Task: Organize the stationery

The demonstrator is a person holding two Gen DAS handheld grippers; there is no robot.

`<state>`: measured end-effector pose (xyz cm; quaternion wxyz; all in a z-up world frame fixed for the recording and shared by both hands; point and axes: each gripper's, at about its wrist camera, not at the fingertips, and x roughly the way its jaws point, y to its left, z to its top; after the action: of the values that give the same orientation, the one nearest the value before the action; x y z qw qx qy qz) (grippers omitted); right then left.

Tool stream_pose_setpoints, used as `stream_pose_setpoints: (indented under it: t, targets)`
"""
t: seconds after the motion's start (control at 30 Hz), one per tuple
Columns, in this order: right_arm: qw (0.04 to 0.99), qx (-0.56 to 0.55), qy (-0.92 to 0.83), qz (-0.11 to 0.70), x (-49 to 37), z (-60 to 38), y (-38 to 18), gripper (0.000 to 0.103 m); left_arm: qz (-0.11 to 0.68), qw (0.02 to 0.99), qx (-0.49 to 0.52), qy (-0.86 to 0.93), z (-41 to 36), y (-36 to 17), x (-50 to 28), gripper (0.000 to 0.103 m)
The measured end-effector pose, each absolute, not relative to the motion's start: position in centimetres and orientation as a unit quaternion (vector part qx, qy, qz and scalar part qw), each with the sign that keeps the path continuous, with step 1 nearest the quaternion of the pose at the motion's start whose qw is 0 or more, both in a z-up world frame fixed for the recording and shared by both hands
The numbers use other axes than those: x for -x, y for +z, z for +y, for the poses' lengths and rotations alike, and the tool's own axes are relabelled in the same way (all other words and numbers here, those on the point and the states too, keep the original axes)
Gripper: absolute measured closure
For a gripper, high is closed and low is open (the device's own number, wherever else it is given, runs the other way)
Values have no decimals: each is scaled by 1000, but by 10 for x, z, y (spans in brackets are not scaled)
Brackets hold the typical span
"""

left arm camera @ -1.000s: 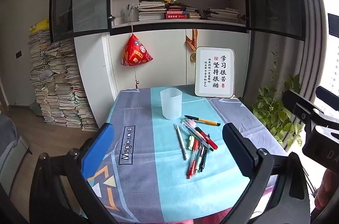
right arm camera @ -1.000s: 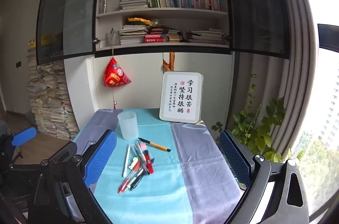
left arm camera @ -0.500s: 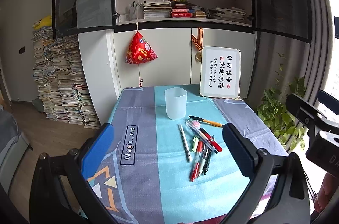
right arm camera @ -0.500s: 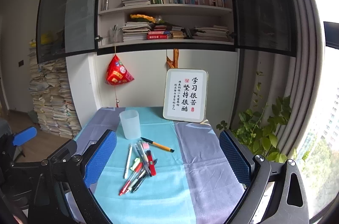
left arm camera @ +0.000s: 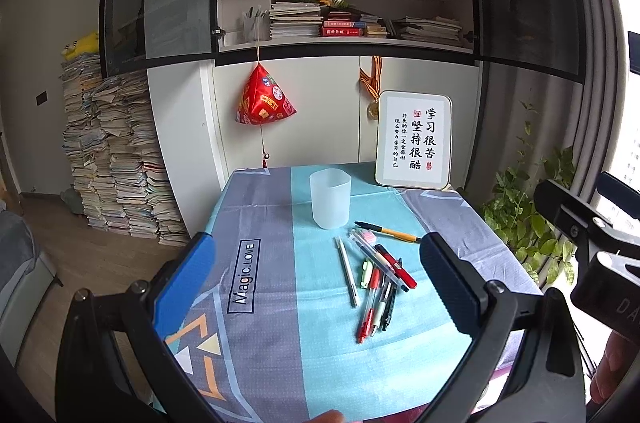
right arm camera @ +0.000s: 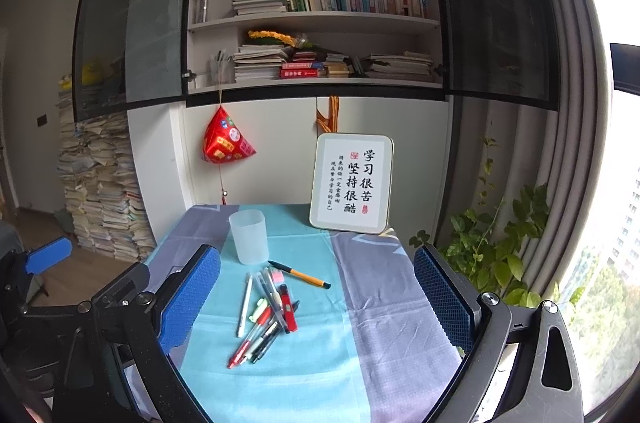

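A translucent plastic cup (left arm camera: 330,199) stands upright on the blue and grey tablecloth (left arm camera: 256,303); it also shows in the right wrist view (right arm camera: 248,237). In front of it lies a loose pile of pens (left arm camera: 378,283), with a white pen (left arm camera: 347,271) at its left and a yellow pencil (left arm camera: 390,232) behind. The right wrist view shows the pile (right arm camera: 266,319) and the pencil (right arm camera: 300,274) too. My left gripper (left arm camera: 320,291) is open and empty, above the table's near part. My right gripper (right arm camera: 318,299) is open and empty, held above the pens.
A framed calligraphy sign (left arm camera: 414,140) leans at the table's back right. A white cabinet with bookshelves (left arm camera: 340,3) stands behind, with a red hanging ornament (left arm camera: 264,101). Stacks of books (left arm camera: 112,159) are on the floor at the left, and a plant (left arm camera: 528,207) at the right.
Both grippers have tilted down and come a little nearer to the table, so the cup and pens sit lower in both views. Nothing on the table has moved.
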<state>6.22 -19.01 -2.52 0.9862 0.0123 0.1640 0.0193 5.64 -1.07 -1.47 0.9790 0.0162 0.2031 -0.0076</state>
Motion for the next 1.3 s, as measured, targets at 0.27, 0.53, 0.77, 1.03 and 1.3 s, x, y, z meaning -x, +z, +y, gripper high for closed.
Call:
stream_pose_setpoints:
  t: [0.27,0.53,0.77,1.03,1.3]
  targets:
    - [986,-15,20,165,-62,-190,-26,5,205,979,-17,-6,-10,-17,-57,2]
    - [986,-17,18,167,-63,-192,-30,5,207,978,-18,-8,-10,-18,-60,2]
    - [985,-18,16,171,-64,-192,-36,5,212,977,-15,-7,-10,-24,-61,2]
    - [984,-21,14,178,-68,-192,-38,5,215,976,-15,-8,-11,-26,-63,2]
    - [983,-21,14,180,-68,-192,-39,5,222,975,-13,-9,-13,-29,-68,2]
